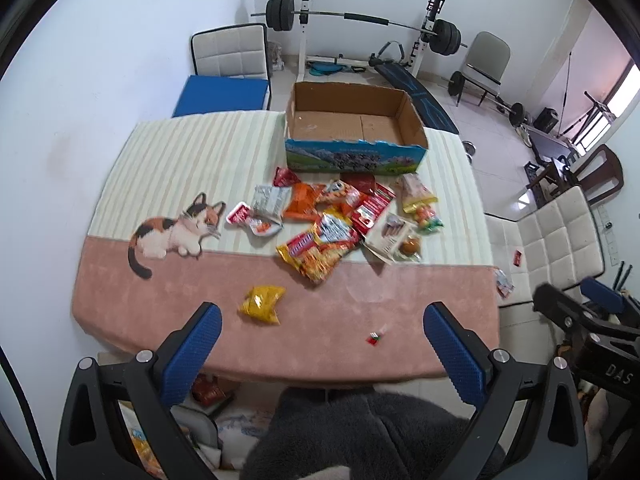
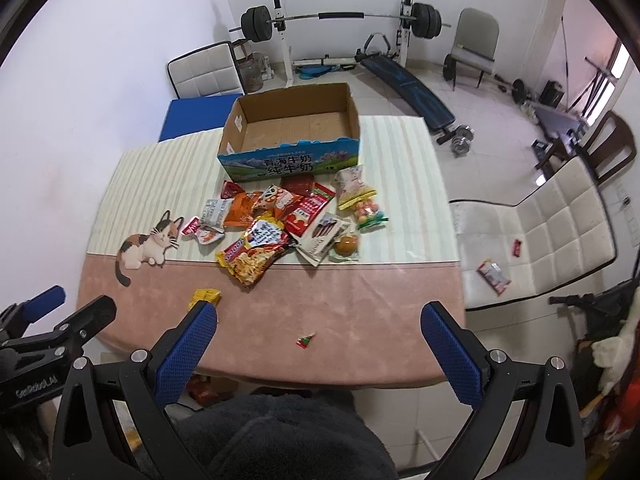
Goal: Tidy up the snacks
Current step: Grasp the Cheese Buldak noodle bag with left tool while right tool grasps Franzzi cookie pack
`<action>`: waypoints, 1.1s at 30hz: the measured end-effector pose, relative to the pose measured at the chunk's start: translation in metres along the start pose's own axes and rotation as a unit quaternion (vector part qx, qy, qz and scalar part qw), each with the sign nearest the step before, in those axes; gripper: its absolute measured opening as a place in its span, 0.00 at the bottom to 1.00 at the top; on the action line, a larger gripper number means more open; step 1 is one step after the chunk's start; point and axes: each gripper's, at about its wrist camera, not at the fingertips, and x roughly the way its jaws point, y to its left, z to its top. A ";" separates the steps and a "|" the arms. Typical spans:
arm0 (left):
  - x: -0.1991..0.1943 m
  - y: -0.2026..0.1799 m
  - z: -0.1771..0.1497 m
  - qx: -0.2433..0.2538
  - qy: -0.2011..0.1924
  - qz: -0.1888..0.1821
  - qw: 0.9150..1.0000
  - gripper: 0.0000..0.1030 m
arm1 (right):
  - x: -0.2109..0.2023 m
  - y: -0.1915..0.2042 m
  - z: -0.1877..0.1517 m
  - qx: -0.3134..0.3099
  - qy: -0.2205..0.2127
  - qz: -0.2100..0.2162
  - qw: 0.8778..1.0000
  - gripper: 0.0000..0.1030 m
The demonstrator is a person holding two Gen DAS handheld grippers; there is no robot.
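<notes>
While we hold both tools back over the near edge of the surface (image 1: 120,280), neither one touches anything. Our left tool (image 1: 322,330) is spread wide, its blue pads (image 1: 192,354) apart and nothing between them; our right tool (image 2: 318,330) is spread the same way, and from the left wrist view we see it off beyond the surface's right edge.

We see the cardboard box (image 1: 354,124) standing open at the far edge, holding nothing that we can make out. Just in front of it, toward the middle of the surface, lies the pile of snacks (image 1: 336,220), with packets overlapping one another: an orange noodle packet (image 2: 252,256) at its near side and a bag of coloured sweets (image 2: 366,210) at its right side. A yellow packet (image 1: 262,304) lies apart from the pile on the pink band near the near edge, close to our left tool's left finger. A small red and green sweet (image 1: 375,338) lies alone near the near edge, between the fingers in both views.

A printed cat (image 1: 172,232) marks the cloth toward the left edge. On the white chair (image 2: 560,232) beyond the right edge lie two more packets (image 2: 494,274), well apart from the pile.
</notes>
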 end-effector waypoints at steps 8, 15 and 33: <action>0.120 0.003 0.039 0.064 0.035 0.055 0.996 1.00 | 0.117 -0.017 0.020 0.040 0.083 0.042 0.995 1.00; 0.254 -0.017 0.054 0.158 0.125 0.031 0.979 0.98 | 0.231 -0.034 0.031 0.081 0.147 0.034 0.985 1.00; 0.417 -0.078 0.042 0.314 0.240 0.001 0.919 0.89 | 0.347 -0.059 0.037 0.156 0.220 0.007 0.963 1.00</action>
